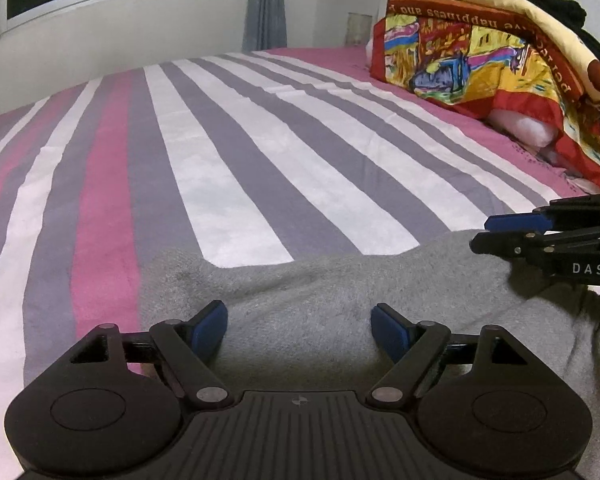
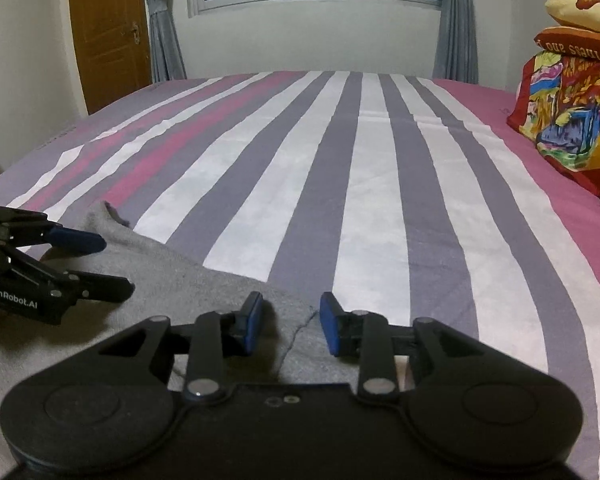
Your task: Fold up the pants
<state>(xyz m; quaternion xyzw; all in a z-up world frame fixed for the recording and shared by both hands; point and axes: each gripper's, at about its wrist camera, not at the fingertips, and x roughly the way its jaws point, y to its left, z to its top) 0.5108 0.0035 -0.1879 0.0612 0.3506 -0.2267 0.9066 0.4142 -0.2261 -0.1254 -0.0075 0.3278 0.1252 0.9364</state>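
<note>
Grey pants [image 1: 320,280] lie flat on the near part of the striped bed, their far edge running across both views. My left gripper [image 1: 299,330] hovers over the grey cloth, jaws wide open with nothing between the blue pads. My right gripper [image 2: 292,324] stands over the right edge of the pants [image 2: 188,280], jaws parted a little; the pads do not press on the cloth and a seam or fold edge runs below the gap. Each gripper shows in the other's view: the right one [image 1: 482,234] at the right edge, the left one [image 2: 110,264] at the left edge.
The bed sheet [image 2: 380,184] with purple, white and pink stripes stretches away to the wall. A folded colourful quilt pile [image 1: 480,48] [image 2: 572,120] sits at the far right. A window, grey curtains and a brown door [image 2: 108,32] stand beyond the bed.
</note>
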